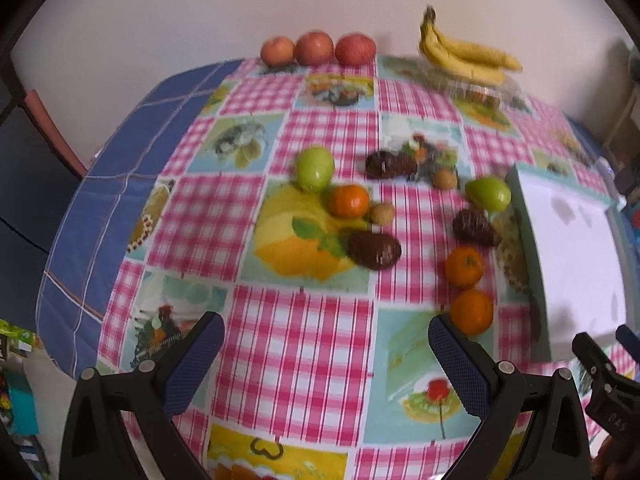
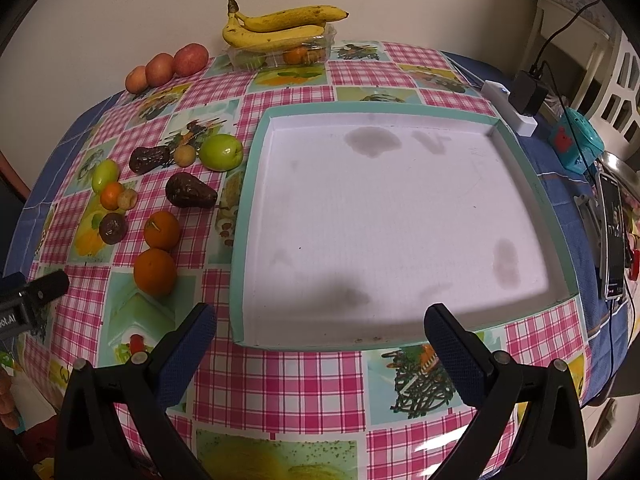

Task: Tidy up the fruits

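Note:
Loose fruit lies on the checked tablecloth: two green apples point(image 1: 315, 169) point(image 2: 221, 151), oranges point(image 1: 471, 312) point(image 2: 155, 271), a small orange point(image 1: 349, 201), dark avocados point(image 1: 374, 249) point(image 2: 190, 191) and small brown fruits point(image 1: 382, 213). A shallow white tray with a teal rim point(image 2: 243, 216) stands empty to their right; it also shows in the left wrist view point(image 1: 520, 216). My left gripper point(image 1: 326, 360) is open and empty above the cloth, near the front oranges. My right gripper point(image 2: 320, 356) is open and empty at the tray's near edge.
Three red apples point(image 1: 316, 48) point(image 2: 162, 68) line the far edge by the wall. Bananas point(image 2: 276, 26) rest on a clear plastic box point(image 2: 280, 54) at the back. A white power strip with charger point(image 2: 516, 104), a teal device point(image 2: 576, 144) and a phone point(image 2: 612, 232) lie right of the tray.

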Action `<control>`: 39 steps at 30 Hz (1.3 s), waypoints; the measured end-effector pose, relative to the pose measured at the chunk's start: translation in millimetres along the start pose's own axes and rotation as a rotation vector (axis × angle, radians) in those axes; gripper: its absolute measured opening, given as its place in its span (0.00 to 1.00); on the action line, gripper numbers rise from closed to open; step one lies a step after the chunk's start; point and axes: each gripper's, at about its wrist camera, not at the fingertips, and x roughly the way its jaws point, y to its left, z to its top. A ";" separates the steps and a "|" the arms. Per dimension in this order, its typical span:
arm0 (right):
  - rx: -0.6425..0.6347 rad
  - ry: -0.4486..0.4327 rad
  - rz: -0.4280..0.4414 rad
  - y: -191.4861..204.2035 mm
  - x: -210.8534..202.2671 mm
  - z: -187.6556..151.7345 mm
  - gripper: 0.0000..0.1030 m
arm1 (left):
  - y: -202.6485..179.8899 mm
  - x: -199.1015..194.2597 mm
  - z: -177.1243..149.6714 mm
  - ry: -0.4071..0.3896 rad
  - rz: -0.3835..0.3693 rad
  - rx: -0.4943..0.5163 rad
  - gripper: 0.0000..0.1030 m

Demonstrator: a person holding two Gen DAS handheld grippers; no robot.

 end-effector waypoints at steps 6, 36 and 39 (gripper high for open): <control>0.011 -0.047 0.033 1.6 -6.5 7.5 1.00 | 14.3 -8.9 17.2 -0.106 -0.002 -0.069 1.00; -0.058 -0.127 0.227 71.6 -8.8 81.4 1.00 | 30.1 16.5 87.7 -0.079 -0.092 -0.241 0.99; -0.065 -0.131 0.233 74.0 -4.2 86.7 1.00 | 26.4 21.4 87.8 -0.067 -0.098 -0.225 0.95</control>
